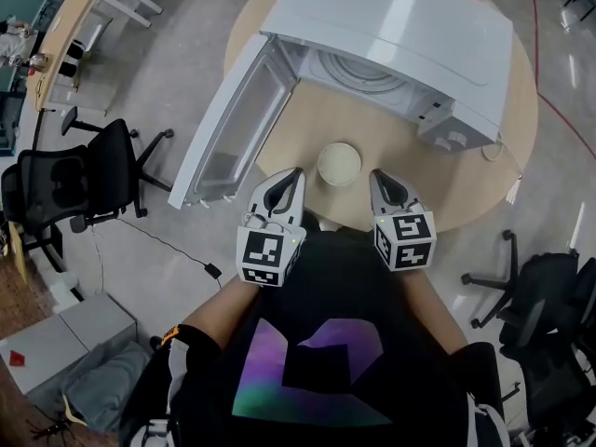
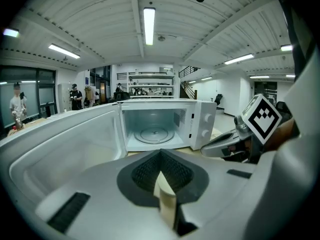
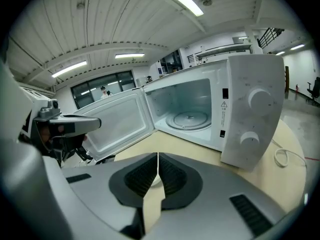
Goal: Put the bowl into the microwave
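The round table (image 1: 307, 128) carries the microwave (image 1: 410, 35), its door (image 1: 233, 128) swung wide to the left of the cavity. In front of the microwave are my left gripper (image 1: 296, 173) and right gripper (image 1: 377, 175), both with jaws pressed together on nothing. The bowl (image 1: 339, 164) sits between them. Pinched by its thin rim alone, it could tip or slip — and my left gripper might knock the door.

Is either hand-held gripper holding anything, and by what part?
Nothing held. The left hand-held gripper and right hand-held gripper are shut and empty; the bowl sits untouched on the table.
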